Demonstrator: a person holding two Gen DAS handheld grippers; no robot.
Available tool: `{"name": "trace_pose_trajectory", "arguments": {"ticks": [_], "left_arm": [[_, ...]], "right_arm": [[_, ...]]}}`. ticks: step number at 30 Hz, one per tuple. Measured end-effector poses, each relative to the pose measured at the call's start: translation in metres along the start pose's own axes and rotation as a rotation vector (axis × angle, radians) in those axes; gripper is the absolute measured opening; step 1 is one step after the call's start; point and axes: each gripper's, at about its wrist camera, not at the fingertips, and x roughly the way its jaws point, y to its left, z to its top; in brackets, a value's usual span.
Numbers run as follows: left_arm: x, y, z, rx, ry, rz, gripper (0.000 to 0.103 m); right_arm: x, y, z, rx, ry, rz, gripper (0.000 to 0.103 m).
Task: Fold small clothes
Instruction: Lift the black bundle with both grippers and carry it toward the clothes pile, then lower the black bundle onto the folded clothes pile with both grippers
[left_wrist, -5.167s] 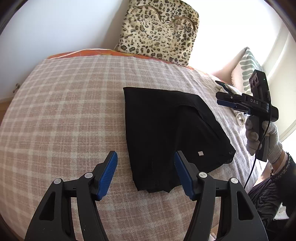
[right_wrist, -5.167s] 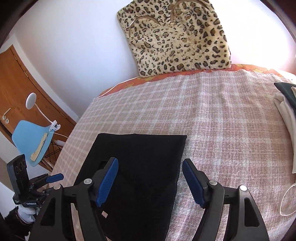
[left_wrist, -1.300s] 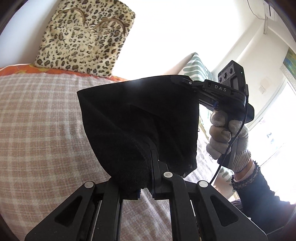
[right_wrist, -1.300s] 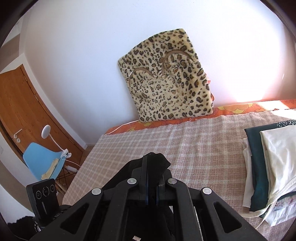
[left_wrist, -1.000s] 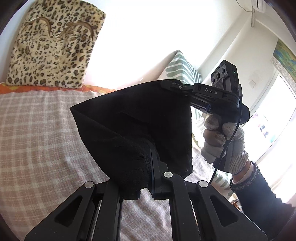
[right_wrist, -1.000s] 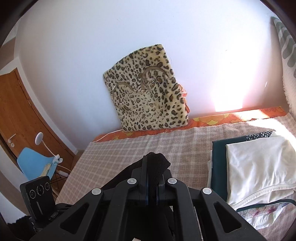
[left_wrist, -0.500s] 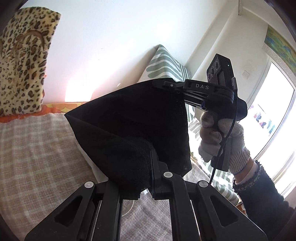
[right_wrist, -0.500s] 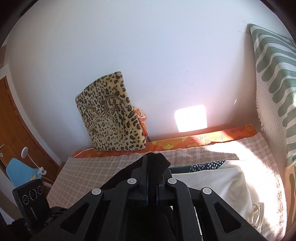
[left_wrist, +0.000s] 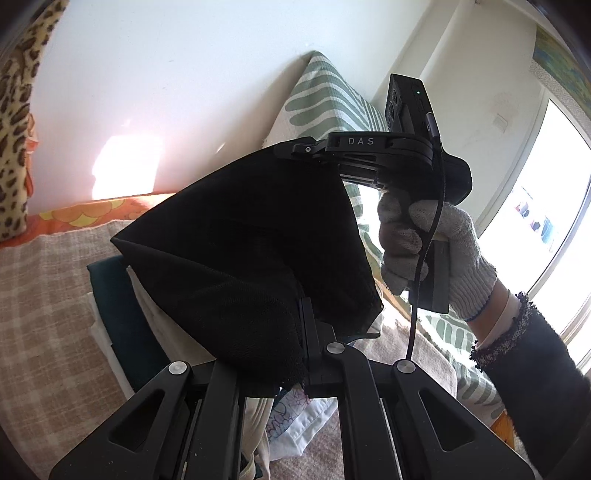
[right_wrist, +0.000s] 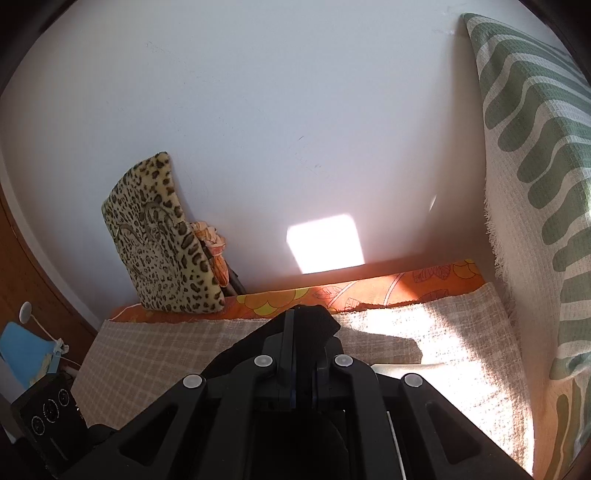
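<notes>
A folded black garment (left_wrist: 243, 251) hangs in the air between my two grippers. My left gripper (left_wrist: 301, 332) is shut on its near corner. My right gripper (left_wrist: 295, 147), held by a gloved hand, is shut on the far corner; in the right wrist view (right_wrist: 301, 332) a tuft of the black garment (right_wrist: 314, 321) sticks out of its closed jaws. Under the garment lies a stack of folded clothes (left_wrist: 114, 317) on the plaid bedspread (left_wrist: 37, 295), dark teal and white pieces showing.
A green-striped pillow (right_wrist: 535, 184) stands at the bed's right end against the wall. A leopard-print cushion (right_wrist: 162, 240) leans on the wall at the left. An orange floral sheet (right_wrist: 369, 288) edges the bed. A window (left_wrist: 535, 203) is at the right.
Both grippers closed on the black garment, lifted it off the bedspread and carried it to the right, so it now hangs over the stack of folded clothes by the striped pillow.
</notes>
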Motion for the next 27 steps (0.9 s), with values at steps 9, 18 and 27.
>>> {"name": "trace_pose_trajectory", "arguments": {"ticks": [9,18,27], "left_arm": [[0.001,0.006,-0.033,0.012,0.08,0.076,0.012],[-0.046,0.0,-0.042,0.036,0.117,0.038,0.017],[-0.071,0.011,-0.004,0.108,0.015,0.09,0.017]], "right_arm": [[0.058,-0.052,-0.015,0.018,0.13,-0.156,0.018],[-0.025,-0.045,-0.045,0.03,-0.009,-0.231,0.033],[-0.079,-0.029,-0.151,0.274,0.032,-0.074,0.039]]}}
